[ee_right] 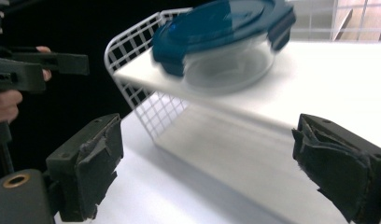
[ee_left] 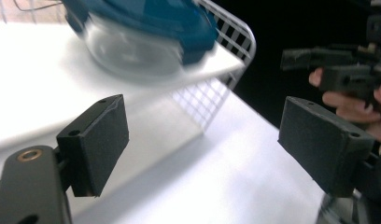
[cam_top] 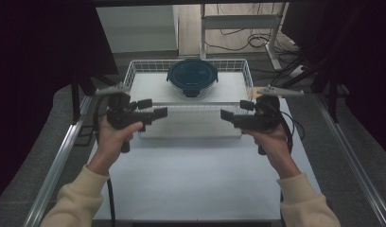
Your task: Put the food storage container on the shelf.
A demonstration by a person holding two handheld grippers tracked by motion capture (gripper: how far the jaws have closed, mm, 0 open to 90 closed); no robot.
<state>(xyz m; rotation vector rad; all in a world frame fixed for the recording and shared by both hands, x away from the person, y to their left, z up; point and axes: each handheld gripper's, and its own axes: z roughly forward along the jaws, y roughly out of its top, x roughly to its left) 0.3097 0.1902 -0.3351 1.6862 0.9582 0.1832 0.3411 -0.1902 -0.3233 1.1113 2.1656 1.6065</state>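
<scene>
A: Left gripper [cam_top: 155, 112] first. Released, both pads wide apart, nothing between them. Held in front of the wire basket [cam_top: 134, 71], pointing inward across its near side.

B: Same for the right gripper [cam_top: 227, 114]. Released too, empty, pads well apart, as seen clearly in the right gripper view. Also in front of the basket, at its near right corner, facing the left gripper.

A: So both mirrored, one on each side of the basket's front. Probably placed so in order to approach the container from two sides.

B: Agreed. Now outward: the round glass container [cam_top: 192, 78], with a blue clip-on lid [ee_right: 216, 21]. Sitting inside the basket, near its back wall, roughly in the middle between left and right walls.

A: Lid closed, by the look of it, with the blue clips folded down at the rim. Hard to tell about contents; glass body blurred in both gripper views.

B: Resting on a white board [cam_top: 148, 87] that lies in the basket and sticks out over its front edge. Raised by that, so above the table [cam_top: 196, 179] level.

A: Possibly why the grippers stay high, at about the basket rim, not low at the table.

B: Well apart from the container for now, no touching. Next move, likely: forward over the basket front, then close on the container from both sides, carefully, since glass is smooth and heavy.
</scene>
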